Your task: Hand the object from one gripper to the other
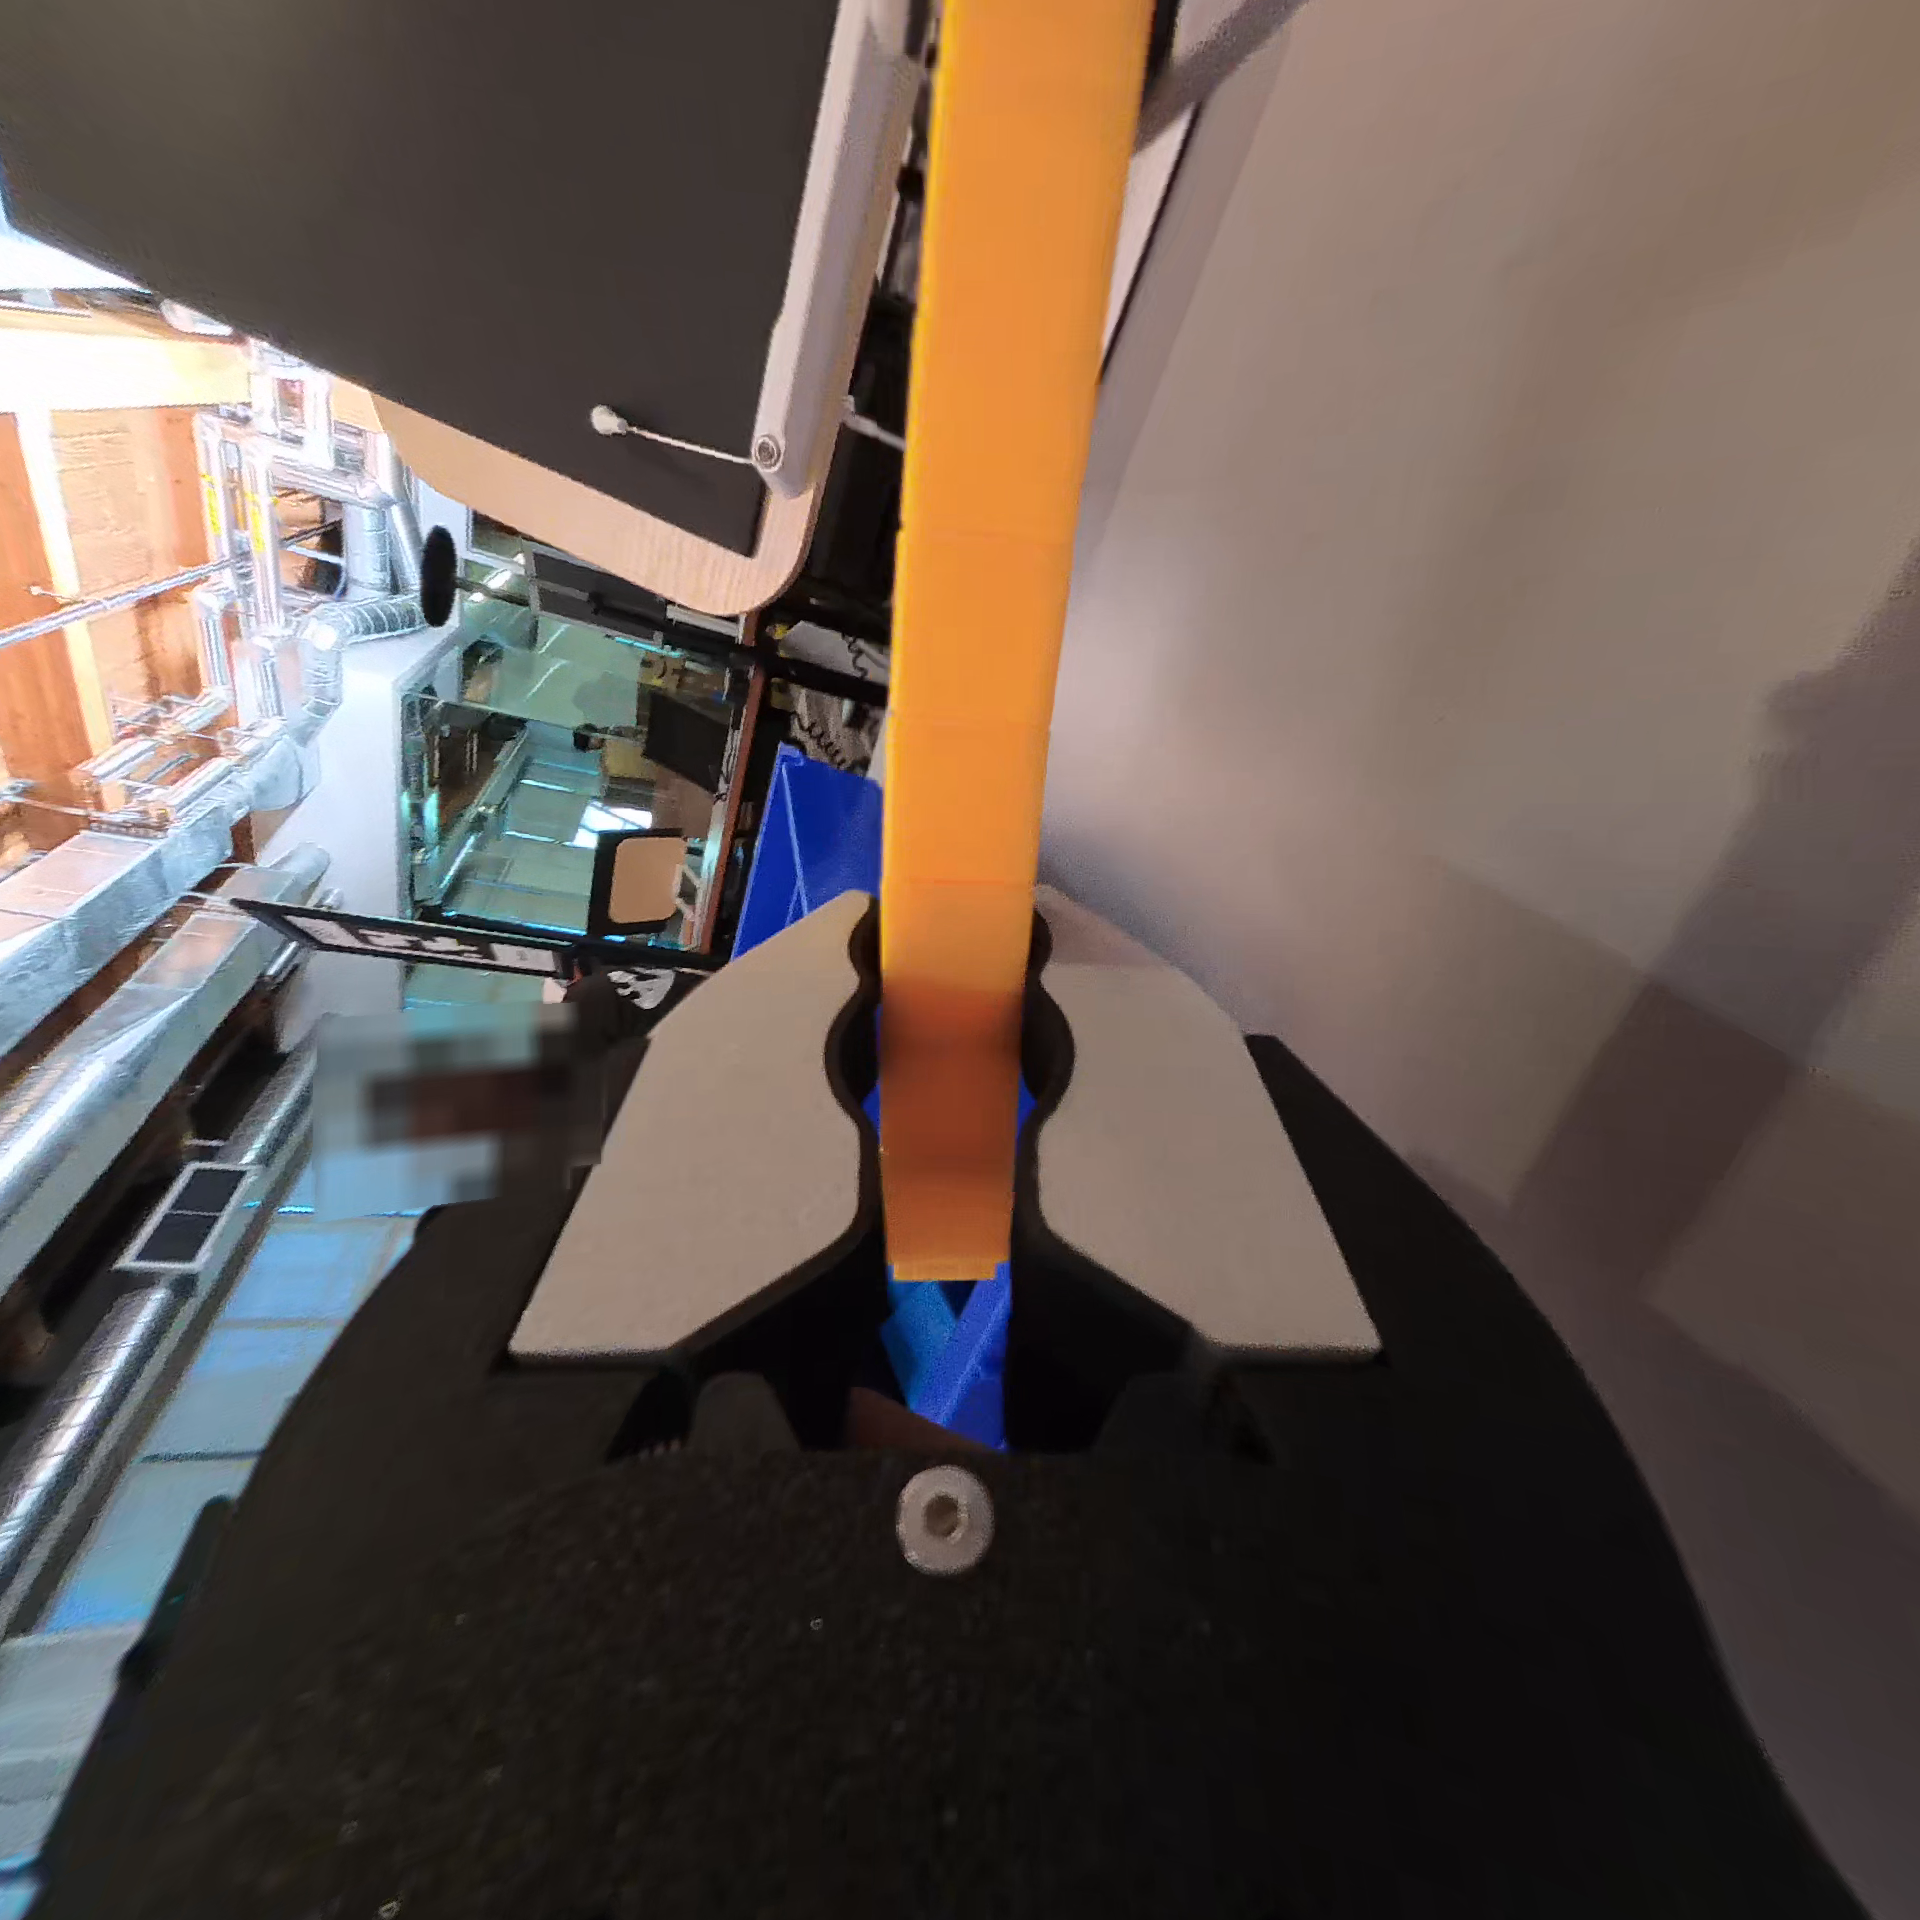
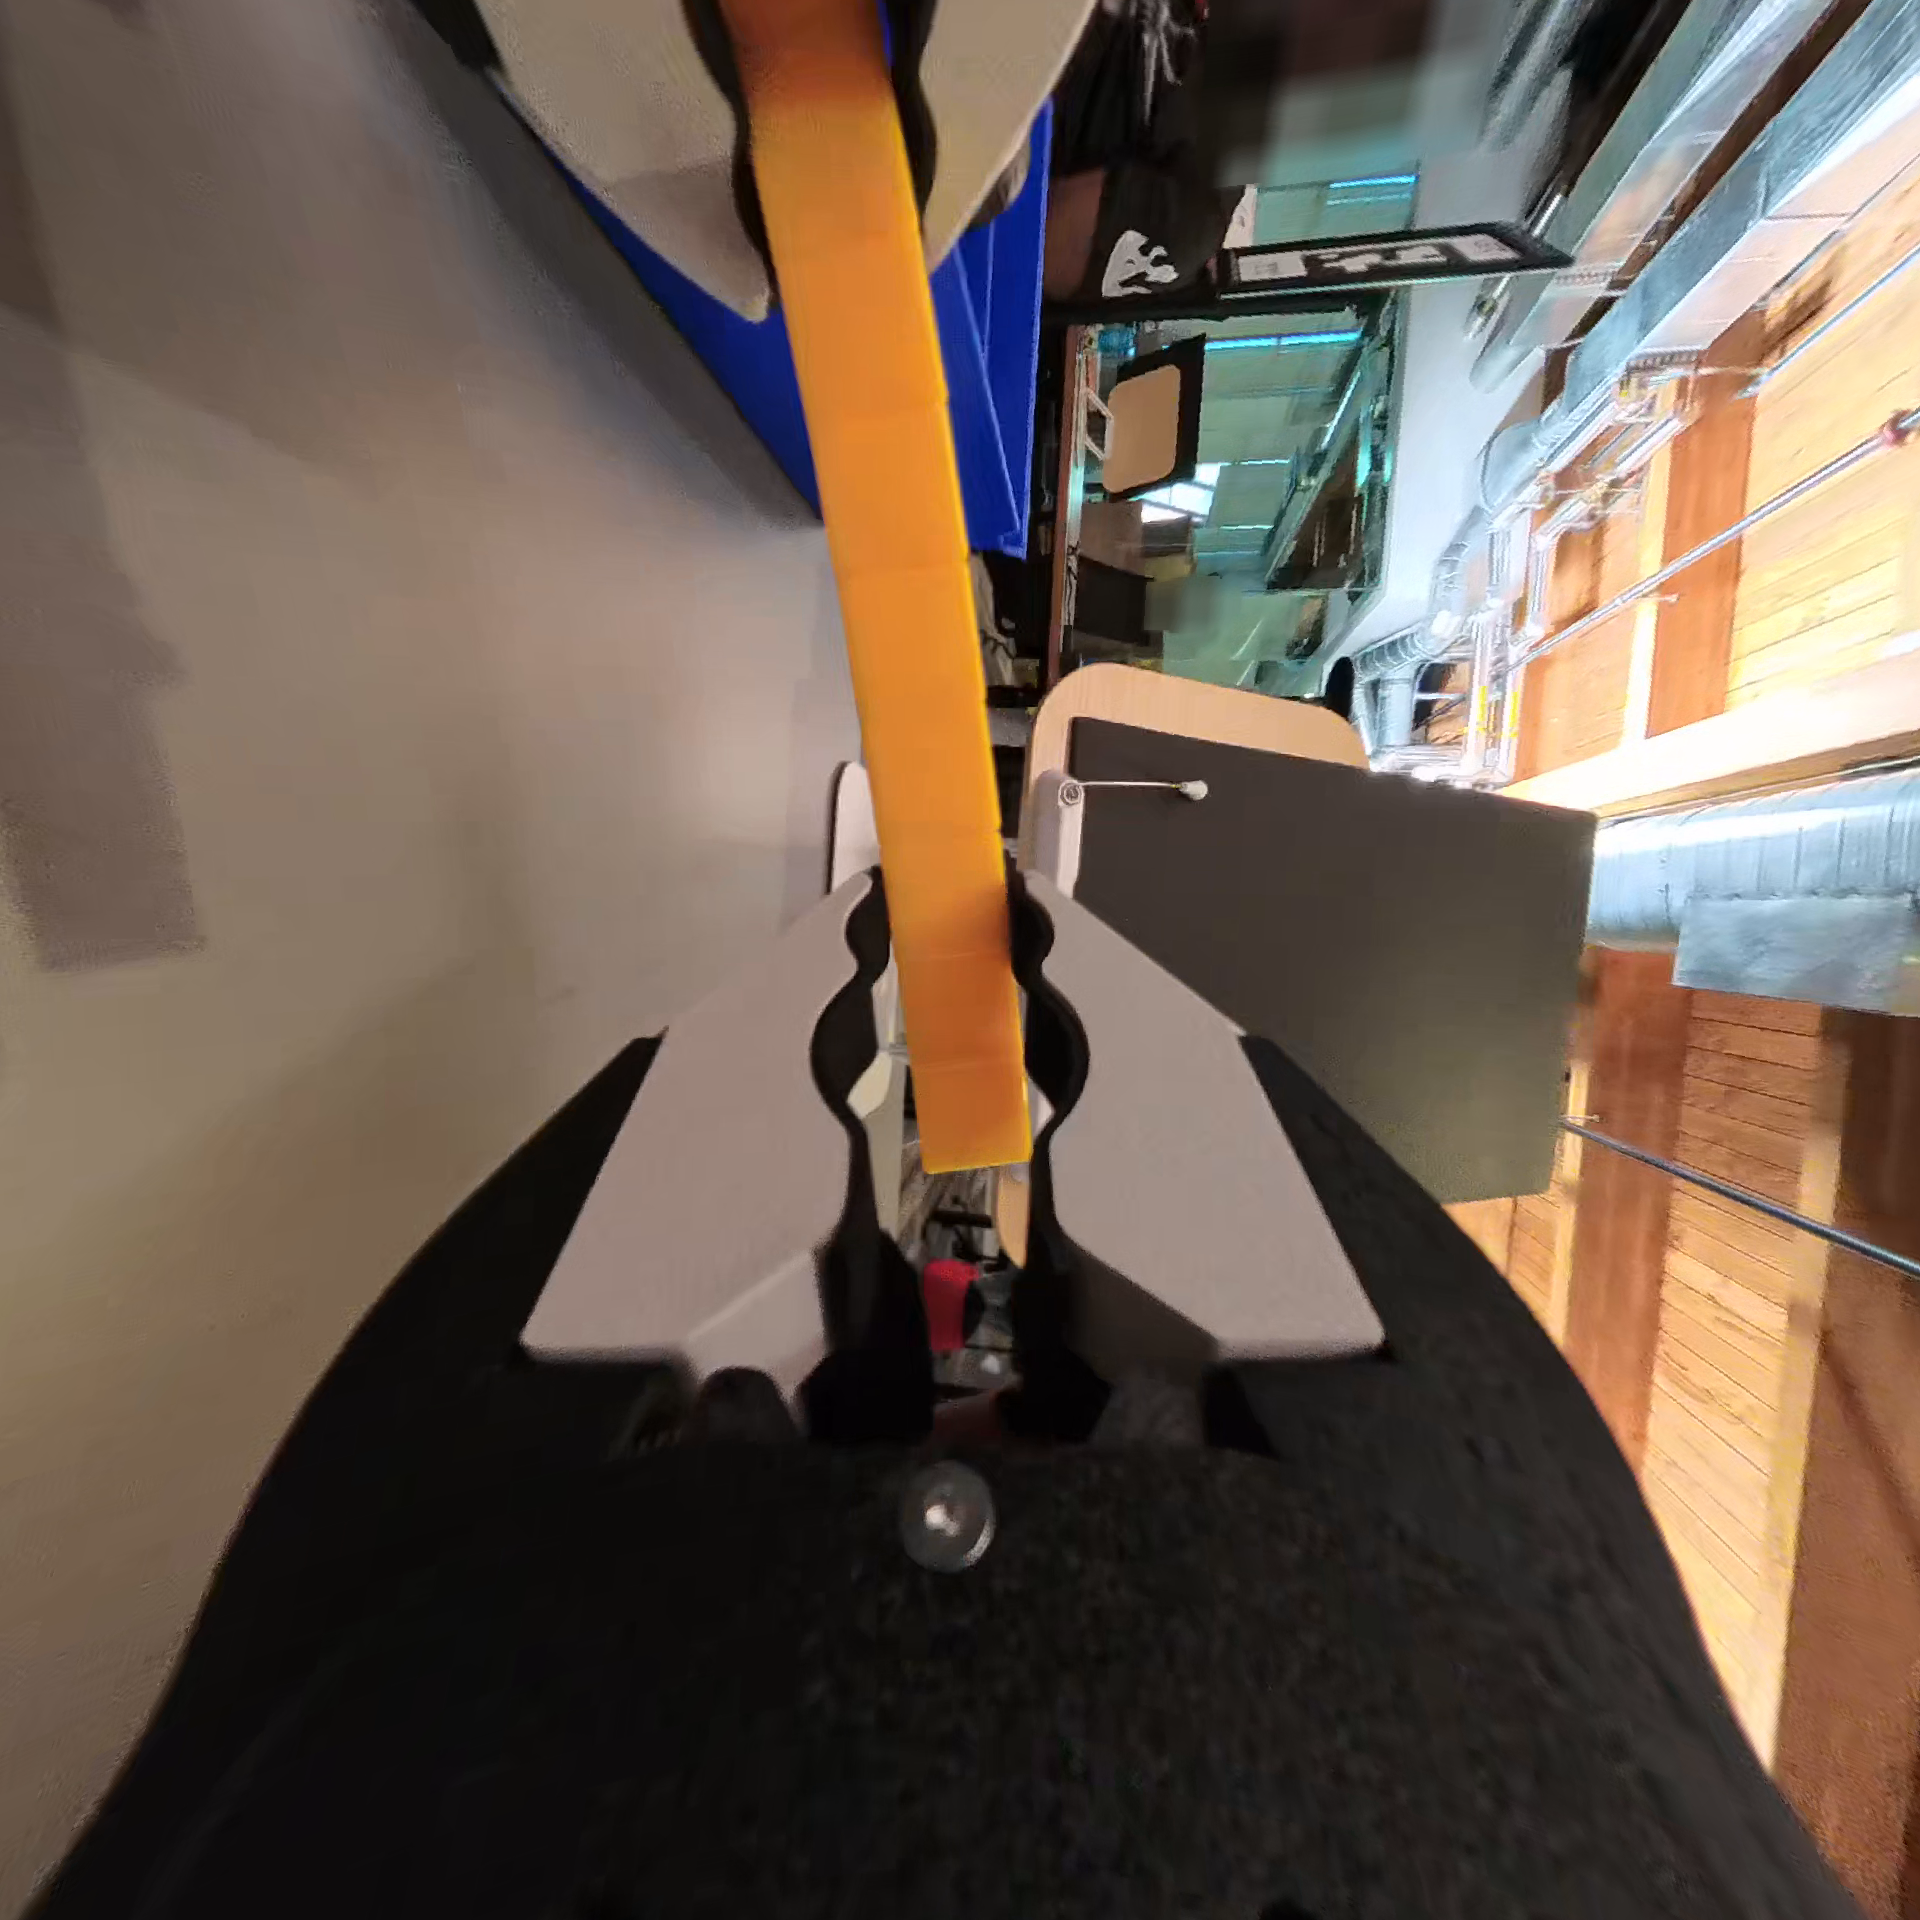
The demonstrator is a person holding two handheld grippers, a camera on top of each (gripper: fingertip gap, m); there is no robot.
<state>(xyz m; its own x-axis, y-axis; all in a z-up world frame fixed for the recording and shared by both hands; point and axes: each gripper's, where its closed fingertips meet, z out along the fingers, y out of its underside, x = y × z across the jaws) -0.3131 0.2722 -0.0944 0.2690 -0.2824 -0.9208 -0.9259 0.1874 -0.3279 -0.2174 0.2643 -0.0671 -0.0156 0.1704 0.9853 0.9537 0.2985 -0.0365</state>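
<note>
A long orange bar runs between the two grippers. In the left wrist view my left gripper is shut on one end of it, with the grey fingers pressed to both sides. In the right wrist view my right gripper is closed around the other end of the orange bar; the bar lies against the right finger and a thin gap shows lower down on the left. The left gripper shows at the top of that view, holding the far end. Both views are rolled sideways.
A pale wall lies beside the bar. A blue bin sits behind the left gripper. A dark panel with a wooden rim stands close behind the right gripper. Shelving, ducts and glass partitions fill the background. The gap from one gripper's tips to the other's is roughly 10 centimeters.
</note>
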